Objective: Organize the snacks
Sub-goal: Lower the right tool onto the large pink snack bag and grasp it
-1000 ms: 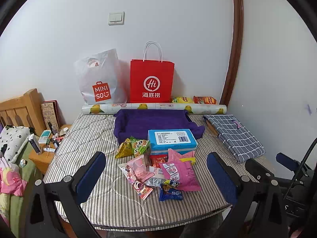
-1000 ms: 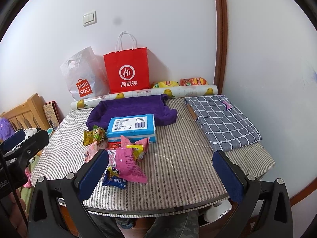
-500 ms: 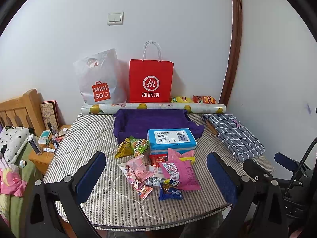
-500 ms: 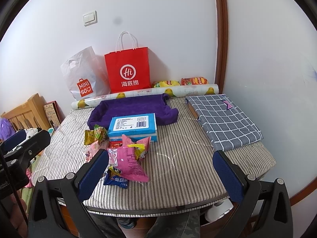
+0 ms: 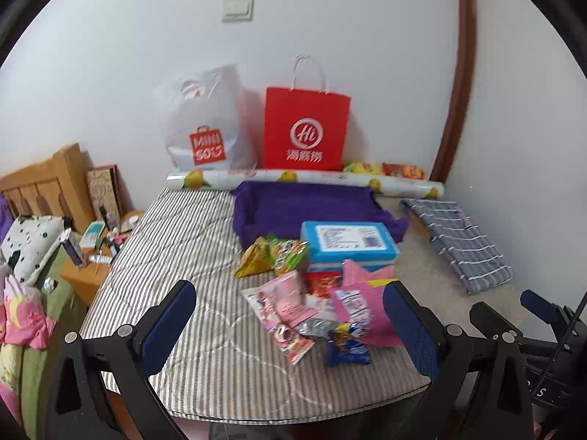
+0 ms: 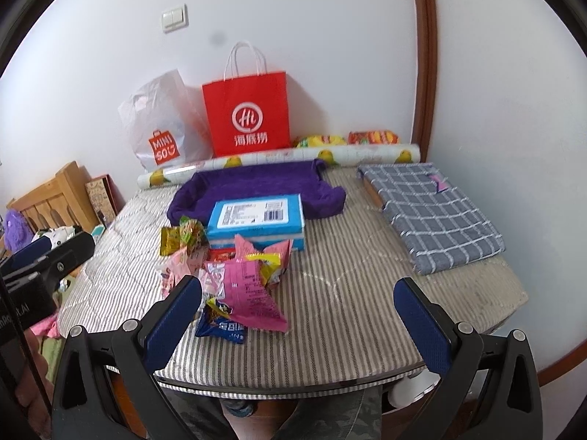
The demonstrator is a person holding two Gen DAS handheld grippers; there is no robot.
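We hold both the left gripper (image 5: 290,324) and right gripper (image 6: 301,313) released, empty. Ahead of them, the crinkly pink foil snack packet (image 6: 249,293) looks light and slippery; we'd pinch its flat sealed edge.

At frame centre a box (image 6: 256,220) sits on the counter (image 6: 348,304), snack packets (image 6: 245,293) heaped below it, a towel (image 6: 256,187) above. A folded cloth (image 6: 433,216) lies right; two bags (image 6: 245,110) stand against the wall, upper centre.

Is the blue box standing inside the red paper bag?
No, the blue box lies on the striped table in front of the purple cloth, apart from the red paper bag at the wall.
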